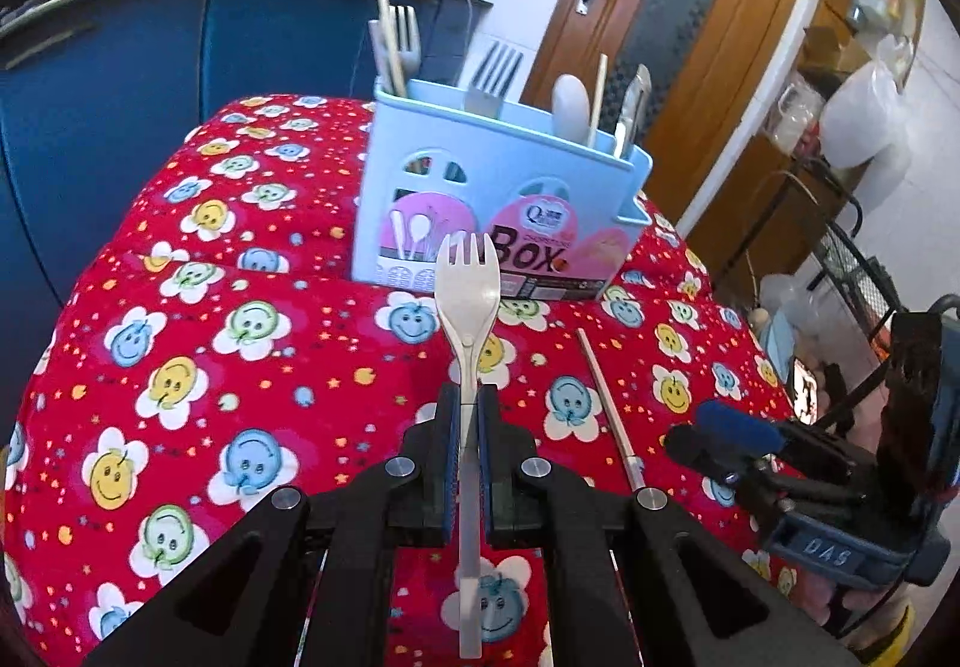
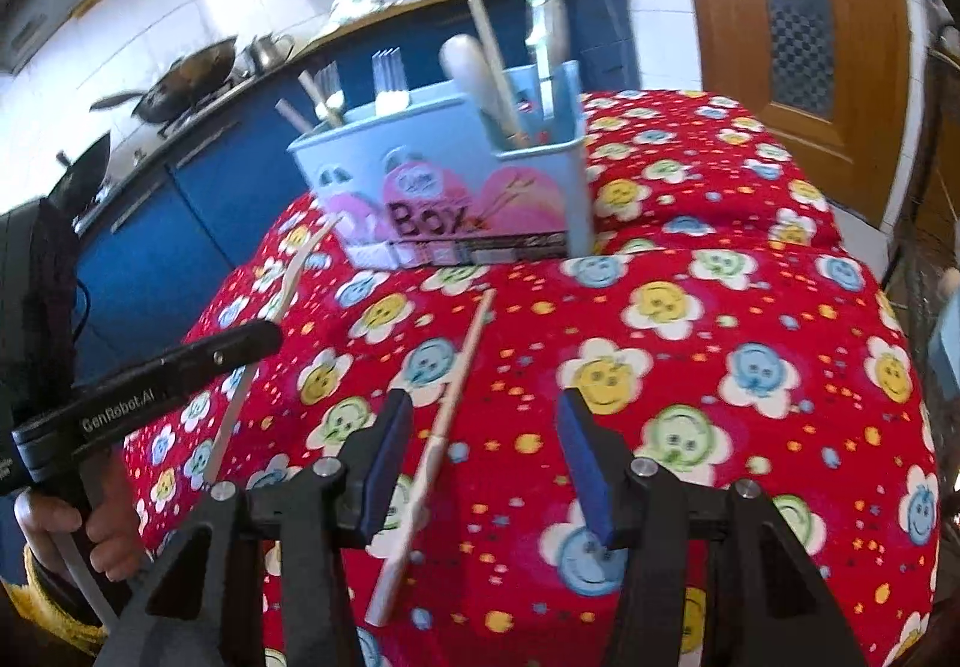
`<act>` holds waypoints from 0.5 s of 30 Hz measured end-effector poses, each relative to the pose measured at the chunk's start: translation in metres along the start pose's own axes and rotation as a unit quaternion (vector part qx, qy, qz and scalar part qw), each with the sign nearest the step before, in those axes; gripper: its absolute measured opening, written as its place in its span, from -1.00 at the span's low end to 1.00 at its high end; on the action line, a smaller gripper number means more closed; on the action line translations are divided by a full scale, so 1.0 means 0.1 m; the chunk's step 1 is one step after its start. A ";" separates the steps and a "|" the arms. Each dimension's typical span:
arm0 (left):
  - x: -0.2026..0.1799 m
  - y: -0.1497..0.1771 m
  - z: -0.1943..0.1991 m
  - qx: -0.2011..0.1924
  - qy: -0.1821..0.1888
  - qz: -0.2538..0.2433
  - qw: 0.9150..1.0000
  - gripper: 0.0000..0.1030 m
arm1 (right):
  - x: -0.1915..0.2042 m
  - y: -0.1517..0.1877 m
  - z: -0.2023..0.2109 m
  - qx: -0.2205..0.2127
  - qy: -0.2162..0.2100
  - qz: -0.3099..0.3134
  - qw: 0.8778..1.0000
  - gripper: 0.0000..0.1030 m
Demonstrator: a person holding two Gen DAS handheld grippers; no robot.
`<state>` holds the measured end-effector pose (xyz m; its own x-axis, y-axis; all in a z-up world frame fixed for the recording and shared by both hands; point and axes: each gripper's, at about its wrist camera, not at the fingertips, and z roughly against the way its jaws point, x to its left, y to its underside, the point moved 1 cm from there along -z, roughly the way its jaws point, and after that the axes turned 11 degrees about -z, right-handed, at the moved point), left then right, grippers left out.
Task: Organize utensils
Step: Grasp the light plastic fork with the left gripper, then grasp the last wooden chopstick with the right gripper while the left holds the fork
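Left gripper (image 1: 470, 403): pads clamped tight on the handle of a white plastic spork (image 1: 467, 271); the tines point up and away toward the box, and the handle's end sticks out behind the jaws.
Right gripper (image 2: 486, 427): jaws about half open with nothing pressed between them; no pad touches anything.
Chopstick (image 2: 441, 430): lies flat on the cloth, running diagonally toward the box; in the right wrist view its lower part passes just inside the left pad (image 2: 387, 457), but whether it touches I cannot tell. From the left wrist it lies just to the right of the left gripper.
Box (image 1: 498, 193): pale blue utensil holder with pink labels, upright on the far part of the table, well apart from both grippers. Its compartments hold forks (image 1: 495, 70), chopsticks, a white spoon (image 1: 571, 106) and metal handles, all standing upright above the rim.
Table (image 1: 198, 343): covered by a red cloth with smiley flowers; the cloth has a raised fold just in front of the box.
Edges: the table drops away close to the box on its left and far sides; the right edge curves off toward a floor crowded with things.
Open room: bare cloth between the grippers and the box, crossed only by the chopstick.
Surroundings: blue cabinets (image 1: 120, 67) with pots and a wok on the counter behind, a wooden door (image 1: 678, 25) to the right, shelves and bags beyond.
In the way: the standing utensils crowd the box's openings.
Person: a hand (image 2: 66, 523) grips the left tool's handle at the table's near left corner.
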<state>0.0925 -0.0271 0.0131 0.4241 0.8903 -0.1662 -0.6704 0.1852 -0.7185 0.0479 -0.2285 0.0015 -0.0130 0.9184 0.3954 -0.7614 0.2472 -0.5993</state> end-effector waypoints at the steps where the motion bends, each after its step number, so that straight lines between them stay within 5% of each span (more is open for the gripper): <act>1: 0.01 0.00 0.00 -0.002 0.001 0.002 1.000 -0.89 | 0.03 0.00 -0.02 0.005 0.001 0.006 1.000 -0.07; 7: 0.13 0.02 0.06 -0.014 0.004 0.018 1.000 -0.89 | 0.18 0.02 -0.27 0.058 0.028 0.032 0.997 -0.46; 15: 0.25 0.03 0.11 -0.025 0.001 0.026 0.999 -0.89 | 0.24 -0.06 -0.42 0.114 0.052 0.038 0.991 -0.54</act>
<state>0.0944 0.0007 0.0141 0.3898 0.8976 -0.2057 -0.6604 0.1168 -0.7418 0.0792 -0.1949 -0.0150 -0.0181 0.9615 0.2742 -0.8880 0.1105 -0.4463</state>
